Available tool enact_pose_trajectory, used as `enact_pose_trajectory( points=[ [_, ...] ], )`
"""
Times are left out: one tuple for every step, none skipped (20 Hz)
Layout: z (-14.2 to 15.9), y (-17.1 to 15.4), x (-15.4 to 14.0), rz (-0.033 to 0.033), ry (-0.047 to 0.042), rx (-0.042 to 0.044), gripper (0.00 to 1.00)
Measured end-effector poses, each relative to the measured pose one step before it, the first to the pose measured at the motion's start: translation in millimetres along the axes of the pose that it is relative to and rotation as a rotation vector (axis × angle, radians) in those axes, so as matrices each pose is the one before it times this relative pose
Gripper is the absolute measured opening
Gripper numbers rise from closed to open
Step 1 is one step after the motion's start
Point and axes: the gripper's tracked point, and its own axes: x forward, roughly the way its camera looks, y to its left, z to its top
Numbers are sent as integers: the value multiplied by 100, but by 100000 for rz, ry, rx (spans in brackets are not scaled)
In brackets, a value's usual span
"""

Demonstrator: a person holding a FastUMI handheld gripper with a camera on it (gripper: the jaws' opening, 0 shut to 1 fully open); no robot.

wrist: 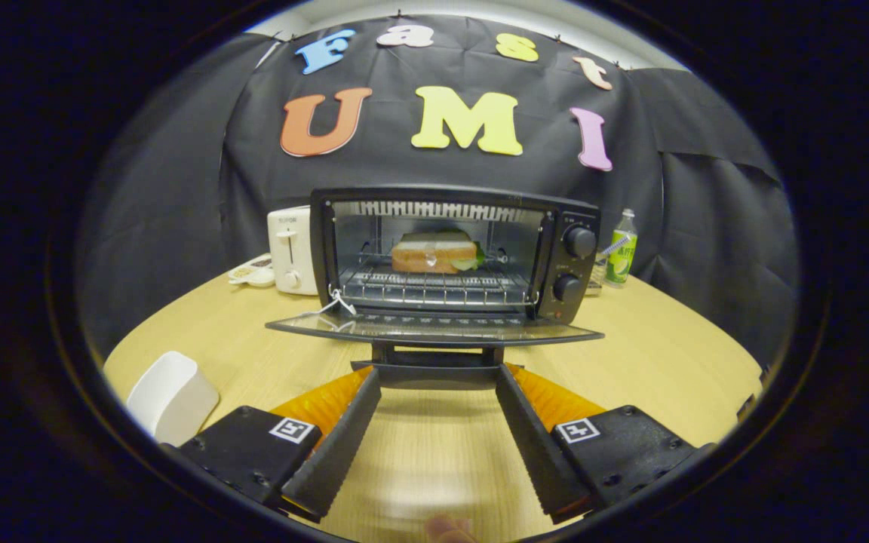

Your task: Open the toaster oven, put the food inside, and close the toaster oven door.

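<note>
Toaster oven [453, 253] at frame centre on wooden worktop [668, 354], door [434, 329] dropped flat. Sandwich [434, 253] on rack [434, 286] inside. Gripper [438, 381] below, fingers spread wide, tips flanking door handle [437, 367] (contact unclear), holding nothing. White toaster [293, 249] left of oven; green bottle [621, 249] right.

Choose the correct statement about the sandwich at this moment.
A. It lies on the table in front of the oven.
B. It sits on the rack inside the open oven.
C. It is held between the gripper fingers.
B: the sandwich rests on the rack inside the toaster oven, whose door hangs open; the gripper is open and empty, just before the door handle.
</note>
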Motion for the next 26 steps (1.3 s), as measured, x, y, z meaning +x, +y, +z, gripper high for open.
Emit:
enact_pose_trajectory(
  points=[
    [798, -59, 34, -122, -1920, -801, 100],
    [616, -41, 212, -128, -1952, -587, 100],
    [797, -19, 5, -392, -1793, -299, 100],
    [664, -51, 125, -355, -1730, -370, 100],
    [867, -59, 54, -396, -1735, -326, 100],
    [935, -143, 196, -509, -1844, -146, 100],
    [741, 61, 194, -314, -1352, -168, 100],
    [583, 78, 330, -154, -1014, 170, 100],
    [393, 108, 246, 67, -401, 551, 100],
    [126, 226, 251, 662, 278, 860, 100],
    [-150, 400, 283, 1077, 1053, 809, 100],
    [-146, 157, 272, 222, 1004, 722, 100],
    [-118, 52, 147, 165, 1075, 226, 100],
    [-272, 166, -89, 357, 1093, 244, 100],
    [-144, 242, -64, 416, 674, 374, 100],
    [-118, 47, -73, 331, 555, 348, 100],
    [85, -41, -139, 15, -135, 282, 100],
    [277, -99, -32, -290, -354, -53, 100],
    [216, -46, -93, -237, -107, -206, 100],
    [81, -35, -265, -256, -68, -84, 100],
    [275, -37, -303, -23, -251, 115, 100],
    [248, -275, -419, -16, -491, 405, 100],
    [293, -129, -363, 72, -247, 237, 100],
    [109, -146, -350, -86, 337, 595, 100],
    [308, -110, -481, 244, 62, 1534, 100],
    [309, -57, -436, 786, 64, 1372, 100]
  ],
)
